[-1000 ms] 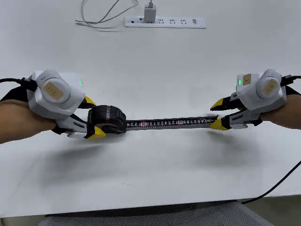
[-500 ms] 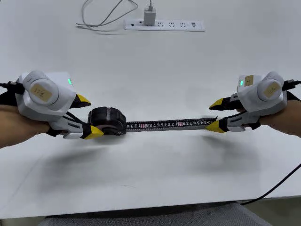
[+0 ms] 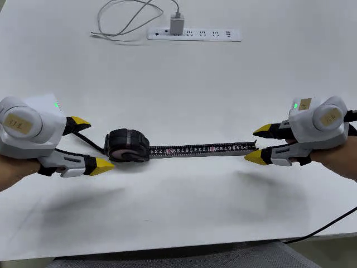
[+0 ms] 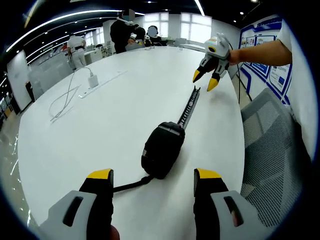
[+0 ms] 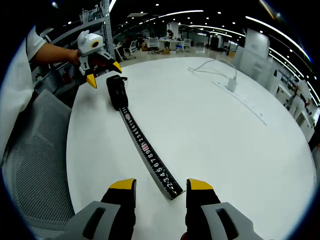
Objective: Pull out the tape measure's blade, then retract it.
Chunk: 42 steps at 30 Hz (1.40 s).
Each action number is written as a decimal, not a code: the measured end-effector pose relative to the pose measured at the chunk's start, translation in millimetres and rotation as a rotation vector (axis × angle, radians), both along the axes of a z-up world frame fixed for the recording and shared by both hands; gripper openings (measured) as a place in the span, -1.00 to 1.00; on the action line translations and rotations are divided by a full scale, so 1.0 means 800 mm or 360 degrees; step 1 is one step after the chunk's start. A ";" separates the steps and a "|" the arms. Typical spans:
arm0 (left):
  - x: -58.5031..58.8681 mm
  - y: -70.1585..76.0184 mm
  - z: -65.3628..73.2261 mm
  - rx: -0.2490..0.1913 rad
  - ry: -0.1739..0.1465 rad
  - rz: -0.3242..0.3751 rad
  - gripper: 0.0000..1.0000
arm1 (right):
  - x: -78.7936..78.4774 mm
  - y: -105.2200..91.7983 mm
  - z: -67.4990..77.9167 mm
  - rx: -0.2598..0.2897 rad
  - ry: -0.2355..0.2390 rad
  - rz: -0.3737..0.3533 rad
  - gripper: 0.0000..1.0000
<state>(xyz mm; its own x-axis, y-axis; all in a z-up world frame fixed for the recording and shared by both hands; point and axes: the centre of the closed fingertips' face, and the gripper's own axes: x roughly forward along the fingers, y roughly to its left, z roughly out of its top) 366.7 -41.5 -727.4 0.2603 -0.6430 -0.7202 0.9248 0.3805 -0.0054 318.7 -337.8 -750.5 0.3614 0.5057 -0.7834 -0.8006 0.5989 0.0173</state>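
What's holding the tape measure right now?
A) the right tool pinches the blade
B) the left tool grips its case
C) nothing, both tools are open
C: the tape measure lies loose on the table; left tool and right tool both stand open.

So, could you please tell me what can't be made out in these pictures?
- Head view: the charger cable leaves the top edge.
- Left gripper view: the numbers on the blade are too small; the strap runs behind a jaw.
- Right gripper view: the case is too small for detail.
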 end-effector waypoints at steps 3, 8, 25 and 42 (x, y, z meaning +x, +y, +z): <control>-0.001 0.011 0.000 0.0004 -0.0007 0.0029 0.28 | -0.003 0.002 0.005 0.0025 -0.0025 -0.0033 -0.22; -0.003 0.024 0.004 -0.0029 -0.0010 0.0098 0.33 | -0.011 0.006 0.010 0.0045 -0.0033 -0.0061 -0.10; -0.019 0.061 0.017 -0.0126 -0.0049 0.0314 0.51 | -0.028 0.011 0.029 0.0110 -0.0123 -0.0196 0.29; -0.055 0.079 0.010 -0.0223 -0.0078 0.0418 0.67 | -0.052 0.022 0.036 0.0164 -0.0232 -0.0247 0.70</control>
